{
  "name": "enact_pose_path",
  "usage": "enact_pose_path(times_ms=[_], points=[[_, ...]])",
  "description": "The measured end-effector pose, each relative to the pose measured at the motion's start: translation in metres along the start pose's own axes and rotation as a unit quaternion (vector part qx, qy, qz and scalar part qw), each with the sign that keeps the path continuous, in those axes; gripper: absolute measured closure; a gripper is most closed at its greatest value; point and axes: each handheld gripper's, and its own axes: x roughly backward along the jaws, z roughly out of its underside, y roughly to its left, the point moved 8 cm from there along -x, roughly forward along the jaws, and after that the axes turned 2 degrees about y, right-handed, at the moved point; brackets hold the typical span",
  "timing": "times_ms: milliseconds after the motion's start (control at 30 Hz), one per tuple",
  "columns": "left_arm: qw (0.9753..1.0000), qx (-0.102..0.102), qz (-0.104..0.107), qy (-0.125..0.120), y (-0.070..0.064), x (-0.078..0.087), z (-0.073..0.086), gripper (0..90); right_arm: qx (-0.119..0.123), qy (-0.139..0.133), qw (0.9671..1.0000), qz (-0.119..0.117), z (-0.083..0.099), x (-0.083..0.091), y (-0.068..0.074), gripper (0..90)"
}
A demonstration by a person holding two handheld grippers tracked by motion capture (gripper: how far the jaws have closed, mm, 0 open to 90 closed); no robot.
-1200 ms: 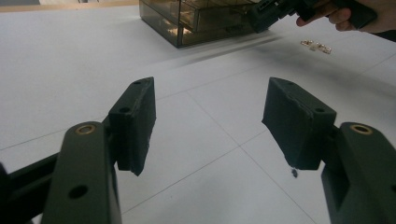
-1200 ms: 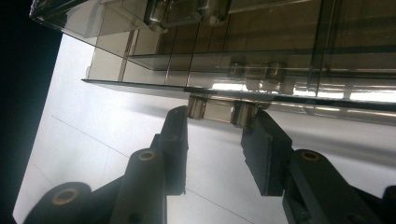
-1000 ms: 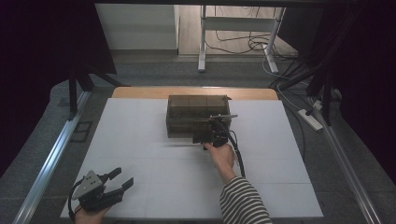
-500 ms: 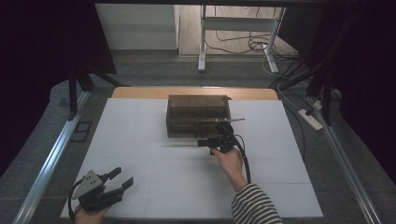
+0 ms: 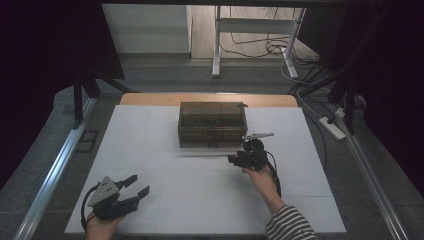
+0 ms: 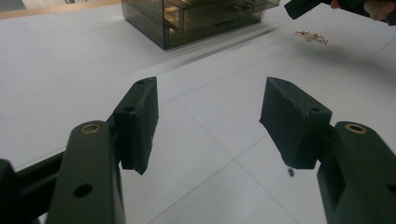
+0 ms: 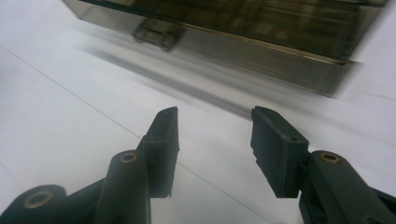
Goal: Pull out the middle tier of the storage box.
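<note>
High view, drawer box: a smoky translucent drawer box (image 5: 212, 124) stands at the far middle of the white desk (image 5: 150, 130).
High view, right gripper: the right gripper (image 5: 234, 159) is held just in front of the box's near right corner, jaws turned leftward; how wide they stand is hard to tell at this range. A thin grey streak runs left from it across the desk, possibly blur.
High view, left gripper: the left gripper (image 5: 140, 185) rests at the near left of the desk, well apart from the box, jaws spread and empty.
Left gripper view: both black jaws stand wide apart over bare desk, nothing between them. The box (image 6: 196, 16) lies far off, and a small pale, studded piece (image 6: 311, 36) lies on the desk at far right.
Right gripper view: the jaws are released, a clear gap between them with nothing in it. The box (image 7: 261, 32) fills the far edge, close ahead and blurred, with a small handle (image 7: 156, 32) on its front.
</note>
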Motion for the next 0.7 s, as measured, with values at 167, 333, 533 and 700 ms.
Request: enact_pose_path(times_ms=[167,333,533,700], points=[[1.0000,-0.003,-0.002,0.005,0.000,-0.009,-0.007,39.1,0.017,-0.015,0.9996,0.018,0.004,0.013,-0.013,52.3],[0.9999,0.004,-0.005,0.011,0.002,-0.019,-0.018,41.2,0.036,-0.031,0.9986,0.023,0.003,0.018,-0.018,53.7],[0.9998,0.004,-0.012,0.018,0.006,-0.031,-0.029,43.3,0.044,-0.039,0.9980,0.024,0.001,0.021,-0.021,55.1],[0.9996,0.012,-0.008,0.023,0.009,-0.043,-0.037,44.5,0.044,-0.055,0.9972,0.025,-0.002,0.026,-0.025,55.6]])
